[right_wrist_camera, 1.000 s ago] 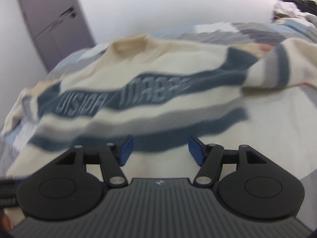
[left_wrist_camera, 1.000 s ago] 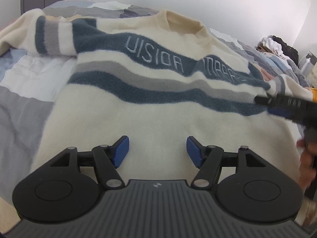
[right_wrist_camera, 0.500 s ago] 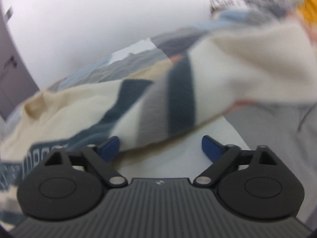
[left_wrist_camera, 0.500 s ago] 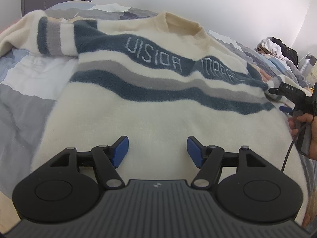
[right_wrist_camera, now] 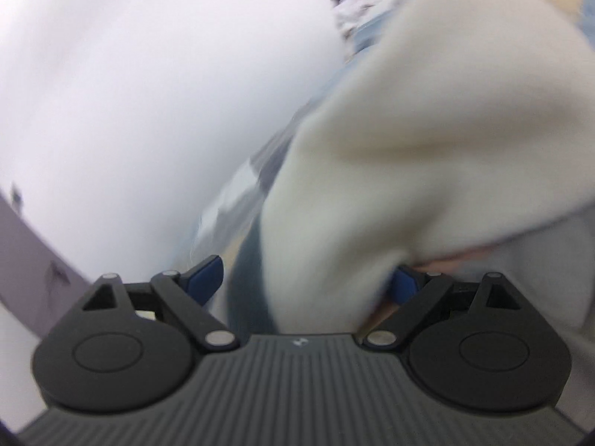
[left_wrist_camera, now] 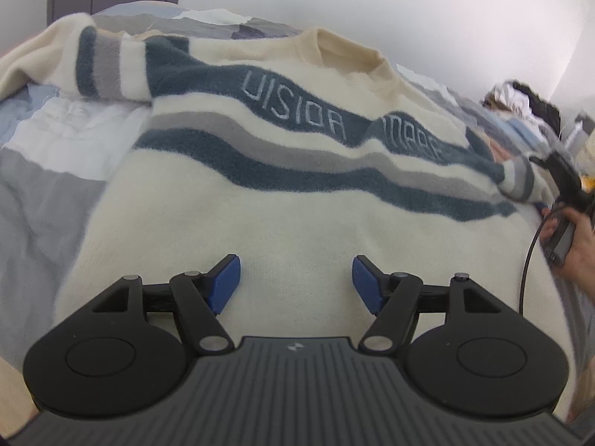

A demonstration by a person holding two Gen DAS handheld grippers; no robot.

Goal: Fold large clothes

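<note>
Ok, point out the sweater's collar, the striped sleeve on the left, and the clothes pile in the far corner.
Sweater collar [left_wrist_camera: 344, 50], left wrist view, on the ribbed neckband.
Striped sleeve [left_wrist_camera: 104, 68], left wrist view, on its grey band.
Clothes pile [left_wrist_camera: 520, 98], left wrist view, on the white garment on top.

Soft, even daylight fills the room, brightest toward the right on the pale wall [left_wrist_camera: 372, 3], with hardly any hard shadows. The left wrist view is sharp, though fisheye bending curves its edges. The right wrist view is heavily motion-blurred: the cream sweater [right_wrist_camera: 427, 141] smears into streaks, only the near gripper body crisp.
</note>
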